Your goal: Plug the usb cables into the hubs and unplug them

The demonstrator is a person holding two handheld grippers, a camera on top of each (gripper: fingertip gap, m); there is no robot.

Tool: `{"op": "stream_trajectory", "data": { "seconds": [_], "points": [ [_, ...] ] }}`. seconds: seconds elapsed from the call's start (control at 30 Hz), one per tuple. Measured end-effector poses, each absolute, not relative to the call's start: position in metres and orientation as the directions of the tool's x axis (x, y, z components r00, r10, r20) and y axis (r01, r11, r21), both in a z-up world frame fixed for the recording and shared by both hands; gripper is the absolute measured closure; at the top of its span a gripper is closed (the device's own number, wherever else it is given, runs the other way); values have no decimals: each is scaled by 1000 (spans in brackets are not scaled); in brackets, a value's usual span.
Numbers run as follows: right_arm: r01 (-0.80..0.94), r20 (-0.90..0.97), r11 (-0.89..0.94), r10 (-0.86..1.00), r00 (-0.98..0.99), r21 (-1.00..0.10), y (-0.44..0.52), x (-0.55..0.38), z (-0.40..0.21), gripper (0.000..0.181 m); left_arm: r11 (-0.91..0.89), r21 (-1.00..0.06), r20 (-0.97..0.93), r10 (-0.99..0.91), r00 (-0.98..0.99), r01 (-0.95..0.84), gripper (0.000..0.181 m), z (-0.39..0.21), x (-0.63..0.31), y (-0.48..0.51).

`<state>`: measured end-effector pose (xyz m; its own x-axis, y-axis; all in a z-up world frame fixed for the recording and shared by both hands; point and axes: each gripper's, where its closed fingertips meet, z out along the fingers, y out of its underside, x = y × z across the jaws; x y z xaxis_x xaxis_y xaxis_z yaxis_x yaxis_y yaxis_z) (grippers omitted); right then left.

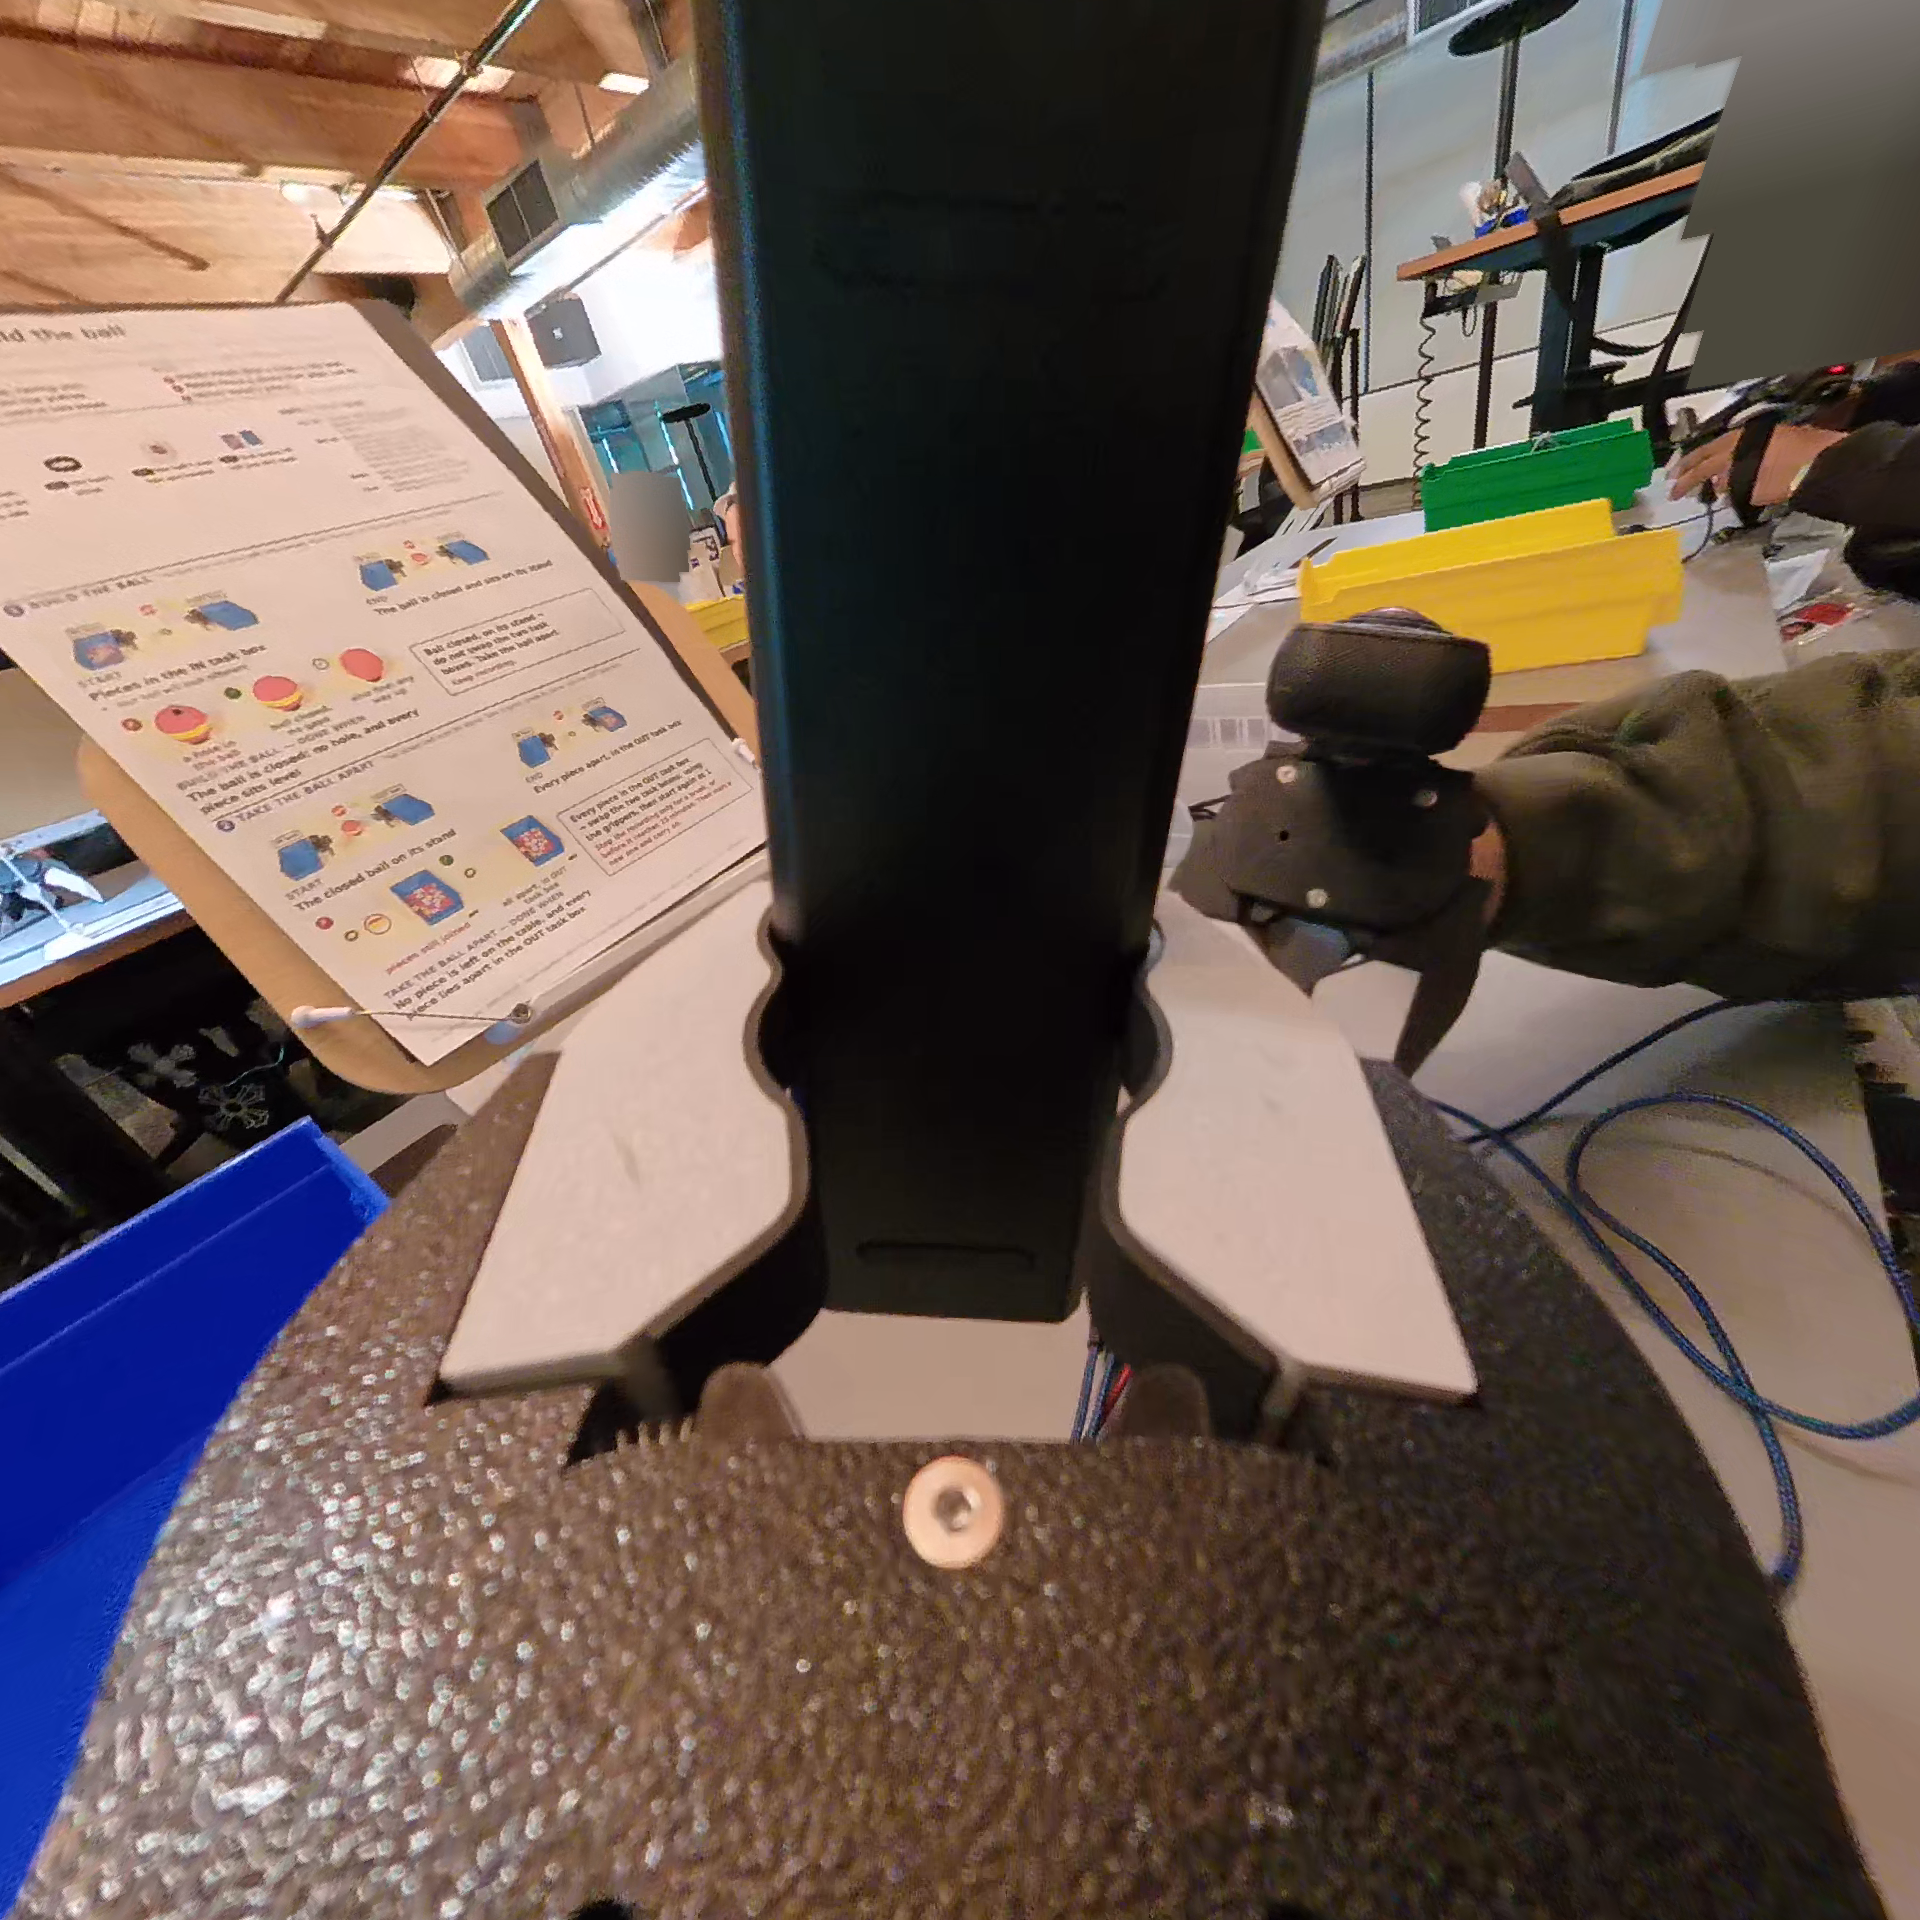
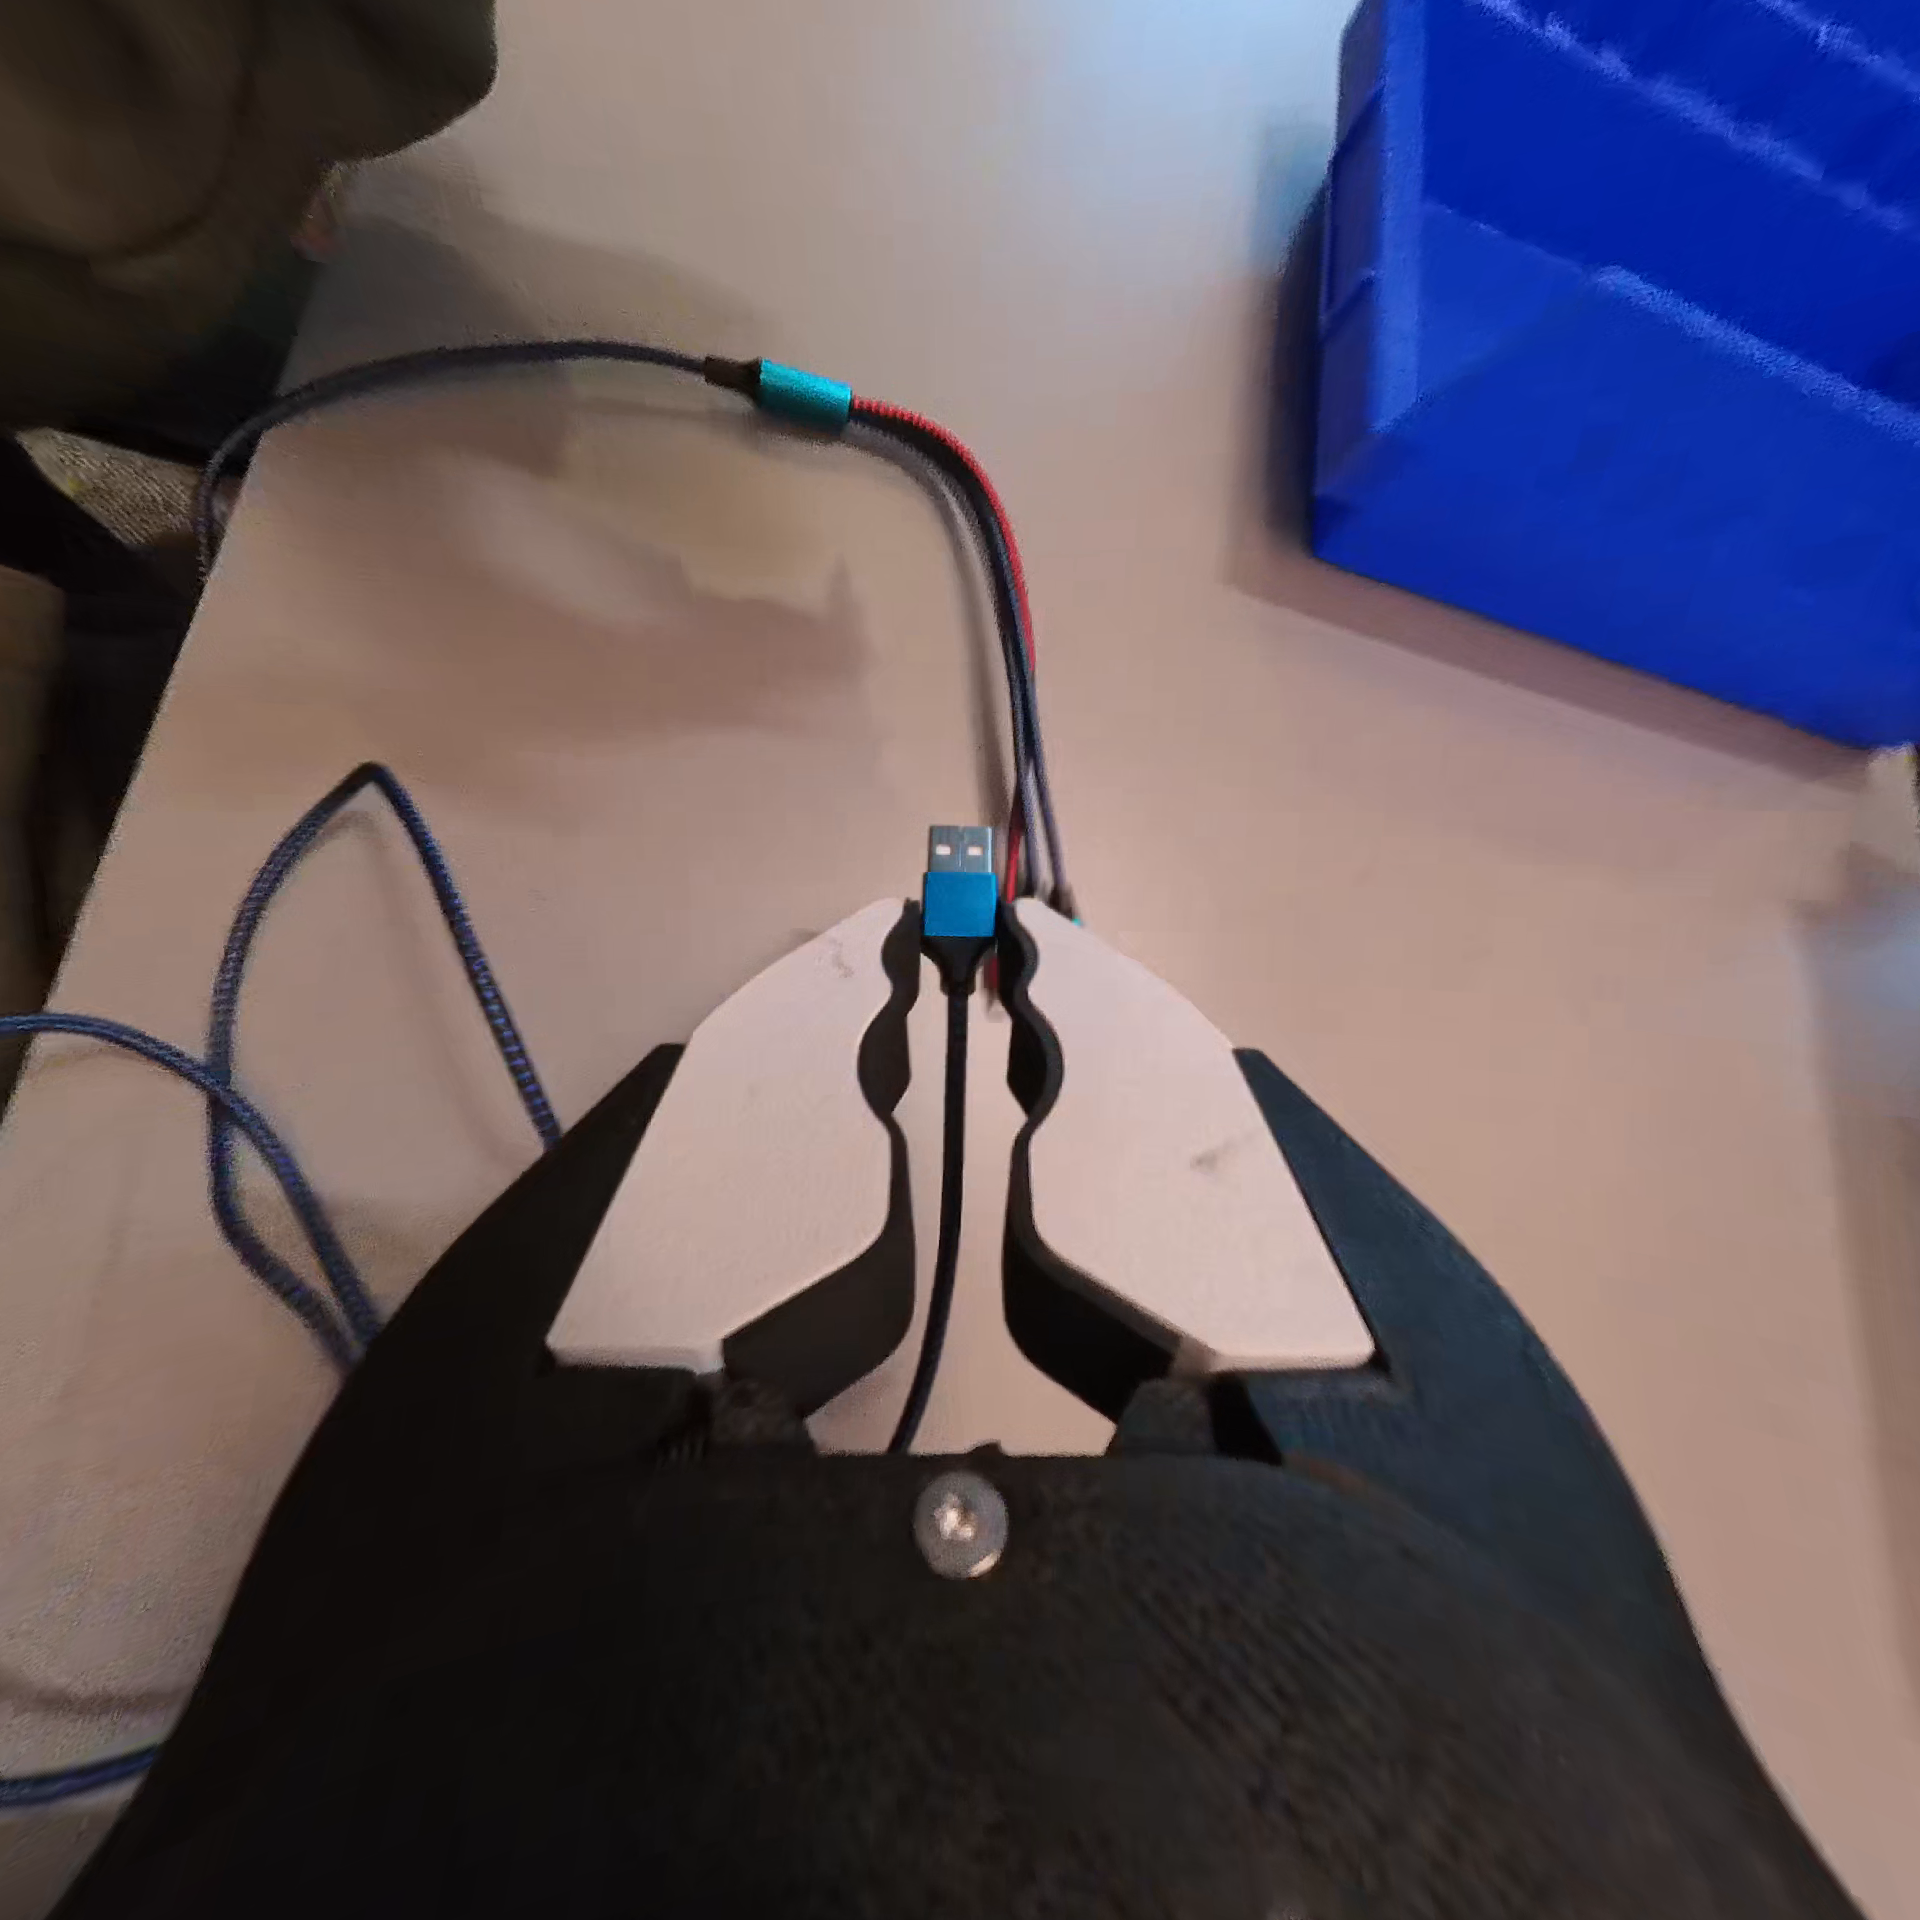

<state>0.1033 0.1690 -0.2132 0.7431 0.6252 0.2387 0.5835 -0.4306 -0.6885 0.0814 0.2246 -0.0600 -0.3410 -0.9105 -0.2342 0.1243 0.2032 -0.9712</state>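
Two grips: left gripper [image 1: 956,997] clamped on black hub [image 1: 997,623]; right gripper [image 2: 958,920] pinching USB plug [image 2: 959,894] between fingertips.

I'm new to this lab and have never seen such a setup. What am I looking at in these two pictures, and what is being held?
No robot: a person holds a two-finger gripper in each hand, with a camera on each looking along its fingers. In the left wrist view, the left gripper clamps a long black hub; the other gripper and a sleeve show farther off. In the right wrist view, the right gripper pinches a blue USB plug above the table. A braided cable, a splitter cable and a blue bin lie there.
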Motion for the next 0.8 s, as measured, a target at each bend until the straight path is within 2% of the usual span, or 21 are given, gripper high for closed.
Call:
{"op": "stream_trajectory", "data": {
  "seconds": [0.07,0.1,0.27,0.33,0.5,0.63,0.8],
  "points": [
    [649,315,-366,650,691,-667,191,101,-213,168,204,-973,-229,-914,-333,110,121,-63,83,228],
    [651,304,-390,653,694,-651,201,102,-217,168,202,-974,-226,-916,-332,108,121,-63,83,229],
    [644,120,-500,729,674,-579,225,98,-253,166,184,-977,-211,-922,-326,109,122,-64,80,235],
    [667,86,-530,746,660,-524,223,102,-268,149,185,-977,-211,-921,-328,107,122,-65,79,237],
    [704,63,-534,774,629,-467,214,109,-278,124,174,-979,-200,-919,-339,107,122,-68,79,239],
    [682,-11,-563,775,632,-467,204,112,-272,115,168,-981,-191,-913,-360,95,122,-73,80,239],
    [621,-147,-635,744,652,-459,189,109,-261,81,166,-982,-189,-907,-377,93,122,-75,79,238]
  ]
}}
